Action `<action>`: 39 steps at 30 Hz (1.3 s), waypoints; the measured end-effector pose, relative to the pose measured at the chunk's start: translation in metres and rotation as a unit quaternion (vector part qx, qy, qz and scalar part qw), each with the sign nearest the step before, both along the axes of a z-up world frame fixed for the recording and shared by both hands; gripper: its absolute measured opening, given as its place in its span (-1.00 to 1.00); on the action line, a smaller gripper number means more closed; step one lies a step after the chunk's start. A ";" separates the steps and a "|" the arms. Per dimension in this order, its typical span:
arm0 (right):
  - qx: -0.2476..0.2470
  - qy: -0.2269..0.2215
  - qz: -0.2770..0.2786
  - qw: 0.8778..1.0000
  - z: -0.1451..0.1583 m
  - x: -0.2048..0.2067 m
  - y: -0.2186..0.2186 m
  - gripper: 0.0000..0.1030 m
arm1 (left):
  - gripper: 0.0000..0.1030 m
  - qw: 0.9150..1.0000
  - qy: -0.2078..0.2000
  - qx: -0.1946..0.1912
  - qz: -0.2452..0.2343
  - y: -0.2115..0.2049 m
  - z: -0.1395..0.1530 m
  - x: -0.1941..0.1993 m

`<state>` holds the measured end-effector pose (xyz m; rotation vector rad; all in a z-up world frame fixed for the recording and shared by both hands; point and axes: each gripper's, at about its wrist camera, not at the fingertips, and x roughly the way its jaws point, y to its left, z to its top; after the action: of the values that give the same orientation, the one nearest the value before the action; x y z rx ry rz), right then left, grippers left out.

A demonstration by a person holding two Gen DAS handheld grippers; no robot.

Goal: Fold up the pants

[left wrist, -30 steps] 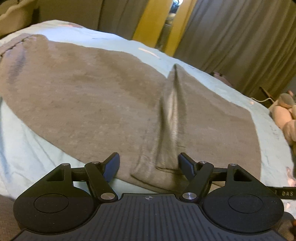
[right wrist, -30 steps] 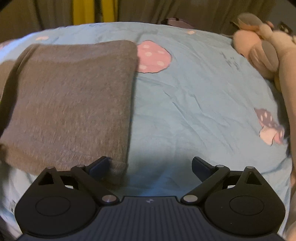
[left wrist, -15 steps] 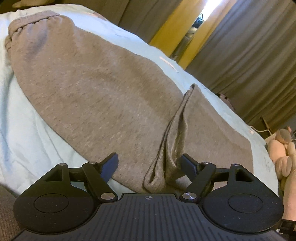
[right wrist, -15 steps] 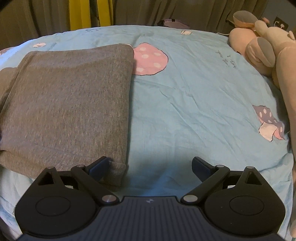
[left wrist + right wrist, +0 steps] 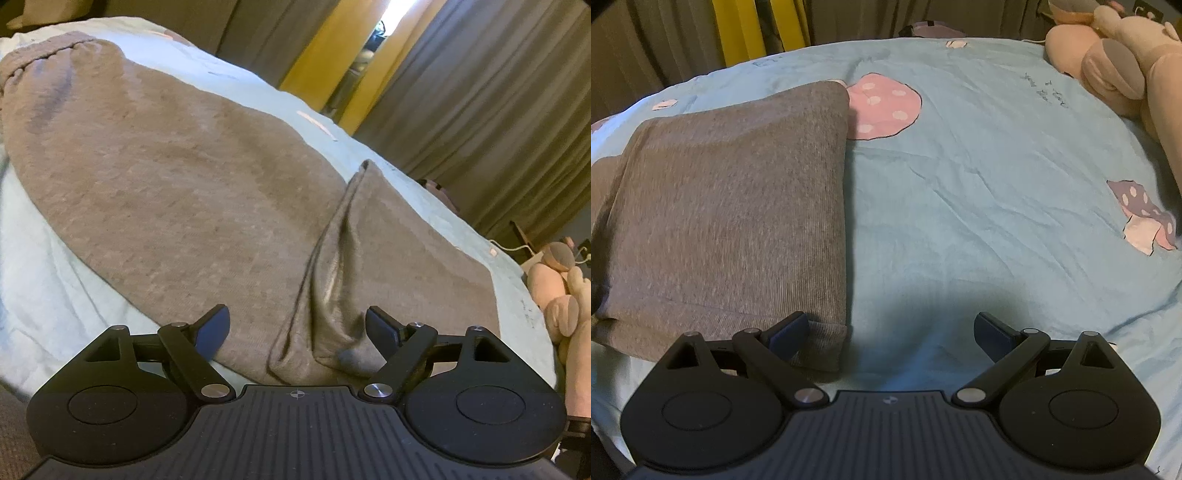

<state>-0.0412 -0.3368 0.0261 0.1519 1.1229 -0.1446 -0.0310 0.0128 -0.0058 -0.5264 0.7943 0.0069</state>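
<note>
pants: grey pants flat on the blue bedsheet, waistband at upper left of the left view; a raised ridge of cloth runs from frame centre down to the bottom edge. In the right view the folded leg end fills the left half, cuff at lower left.
left gripper: left gripper spread wide, holding nothing, the ridge sits between the fingers.
right gripper: right gripper spread wide, empty; its left finger is over the cuff corner, touching or just above, hard to tell.
risk 1: closing on the ridge may catch only the top layer, so the layers slide apart when lifted.
risk 2: right gripper sits mostly over bare sheet; a close here could pinch sheet, not cuff.
risk 3: uneven lift by the two grippers likely skews the fold.
around: plush toy upper right, mushroom print beside the pants, curtains behind.
in the way: nothing lies on the pants.
</note>
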 end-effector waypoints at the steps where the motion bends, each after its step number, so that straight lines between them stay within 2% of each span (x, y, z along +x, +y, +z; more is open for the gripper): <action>1: 0.000 0.001 0.000 1.000 0.000 0.000 0.000 0.88 | 0.66 1.000 -0.001 0.000 -0.003 -0.001 0.000 0.000; 6: -0.003 0.003 0.001 1.000 -0.001 0.003 0.001 0.88 | 0.66 0.999 -0.010 -0.015 -0.028 -0.006 0.001 0.001; 13: -0.017 0.002 0.008 1.000 -0.001 0.003 0.005 0.88 | 0.63 0.994 0.001 -0.084 -0.067 0.004 -0.003 0.027; 19: -0.046 -0.008 0.028 0.999 0.000 0.003 0.017 0.88 | 0.55 0.990 0.007 -0.088 -0.113 0.006 -0.012 0.062; 22: -0.052 -0.014 0.035 0.998 0.000 0.003 0.020 0.88 | 0.15 0.988 0.021 -0.105 -0.114 0.013 -0.023 0.077; 24: -0.045 -0.015 0.036 0.998 0.000 0.004 0.018 0.88 | -0.23 0.988 0.029 -0.109 -0.105 0.018 -0.029 0.085; 25: -0.040 -0.014 0.036 0.998 0.000 0.004 0.017 0.88 | -0.30 0.988 0.030 -0.110 -0.101 0.021 -0.031 0.088; 30: -0.036 -0.009 0.037 0.999 -0.003 0.007 0.018 0.88 | -0.33 0.986 0.029 -0.126 -0.108 0.022 -0.038 0.093; 34: -0.054 -0.011 0.047 0.997 -0.004 0.008 0.024 0.88 | -0.34 0.978 0.026 -0.166 -0.122 0.023 -0.044 0.096; 39: -0.045 -0.013 0.044 0.998 -0.004 0.007 0.021 0.88 | -0.63 0.981 0.033 -0.157 -0.113 0.021 -0.052 0.100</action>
<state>-0.0342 -0.3155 0.0220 0.0238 1.0931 -0.1150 0.0691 0.0342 -0.0574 -0.7348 0.9233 -0.3170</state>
